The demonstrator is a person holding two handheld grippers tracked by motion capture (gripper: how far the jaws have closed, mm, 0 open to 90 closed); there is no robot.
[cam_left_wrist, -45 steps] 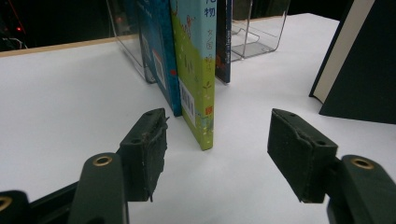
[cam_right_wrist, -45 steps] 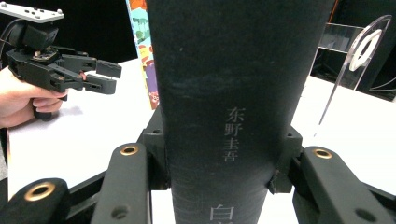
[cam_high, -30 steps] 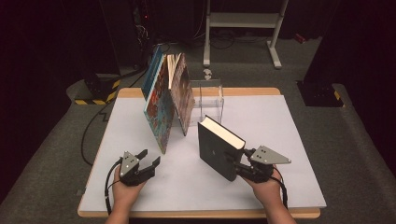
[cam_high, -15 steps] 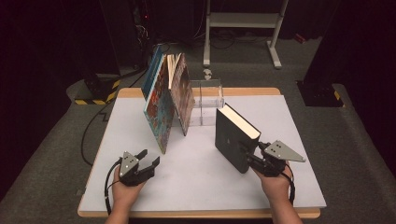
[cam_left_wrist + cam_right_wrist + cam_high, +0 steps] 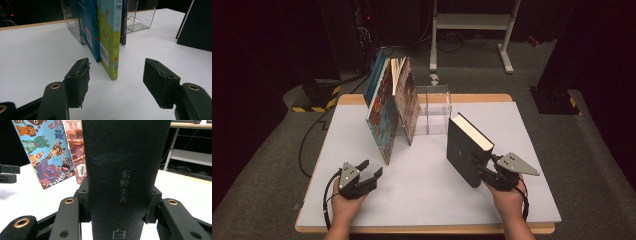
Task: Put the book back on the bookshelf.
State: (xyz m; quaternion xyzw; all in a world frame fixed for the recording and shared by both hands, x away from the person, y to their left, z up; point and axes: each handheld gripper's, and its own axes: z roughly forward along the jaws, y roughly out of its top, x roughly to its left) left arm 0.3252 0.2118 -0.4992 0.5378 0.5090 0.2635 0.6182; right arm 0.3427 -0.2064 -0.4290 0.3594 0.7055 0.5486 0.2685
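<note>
Nearest the camera in the high view, the left gripper (image 5: 364, 176) rests low in the lower left of the frame, its jaws spread with nothing between them. In the left gripper view the two black pads (image 5: 79, 80) stand apart over bare white table (image 5: 32, 52). To the lower right of the high view, the right gripper (image 5: 484, 172) pinches a black hardcover book (image 5: 466, 150) by its spine end, with the grey three-cornered plate on top of the gripper.

The book stands upright on its lower edge just right of the middle of the table (image 5: 532, 130), its dark cover facing left and its pale page block turned up and right. In the right gripper view its spine (image 5: 122, 170) runs up the centre of the frame, matte black with faint pale characters reading 东野圭吾, and a larger 白 at the bottom edge. The jaws press on either side of it.

Farther back, in the upper middle of the high view, a row of picture books (image 5: 389, 107) leans against a clear plastic stand (image 5: 434, 107). In the right gripper view, at upper left, one cover shows cartoon animals with large characters 世界 and 最 (image 5: 47, 150). In the left gripper view a green spine (image 5: 110, 37) bears a barcode, and near the top edge the character 物.
</note>
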